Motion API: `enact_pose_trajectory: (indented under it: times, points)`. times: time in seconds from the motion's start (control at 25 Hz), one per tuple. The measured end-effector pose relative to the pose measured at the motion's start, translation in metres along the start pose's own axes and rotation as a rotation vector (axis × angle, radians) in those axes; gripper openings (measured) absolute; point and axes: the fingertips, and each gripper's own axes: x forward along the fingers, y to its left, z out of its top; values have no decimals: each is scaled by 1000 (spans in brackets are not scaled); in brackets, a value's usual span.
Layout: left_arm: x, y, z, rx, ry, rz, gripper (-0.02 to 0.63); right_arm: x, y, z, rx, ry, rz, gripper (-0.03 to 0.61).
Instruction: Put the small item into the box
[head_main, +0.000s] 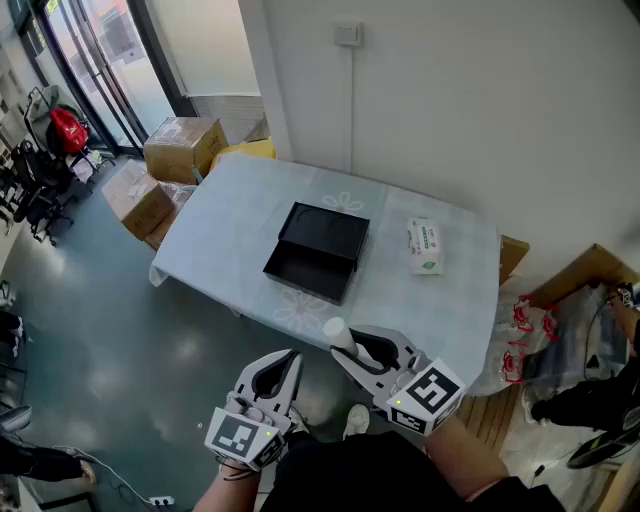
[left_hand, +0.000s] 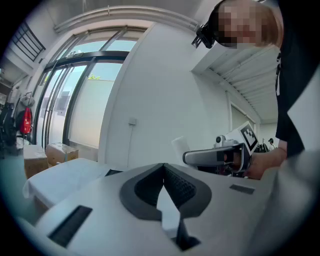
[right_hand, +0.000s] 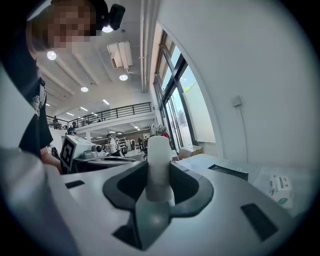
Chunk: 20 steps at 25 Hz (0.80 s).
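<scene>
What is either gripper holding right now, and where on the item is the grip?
The right gripper holds a small white cylinder by its lower half; the rest sticks out past the jaws. The left gripper is shut and empty.

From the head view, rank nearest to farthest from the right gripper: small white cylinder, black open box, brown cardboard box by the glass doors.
1. Small white cylinder, between the right gripper's jaws.
2. Black open box, mid-table, ahead.
3. Brown cardboard box, on the floor, far left.
</scene>
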Motion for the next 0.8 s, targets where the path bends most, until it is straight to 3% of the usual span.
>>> enact_pose_trajectory:
  times: [0.8]
  points:
    - [-14,5,4,9,-2,-7,8,10,17,4,15,-21,26,140]
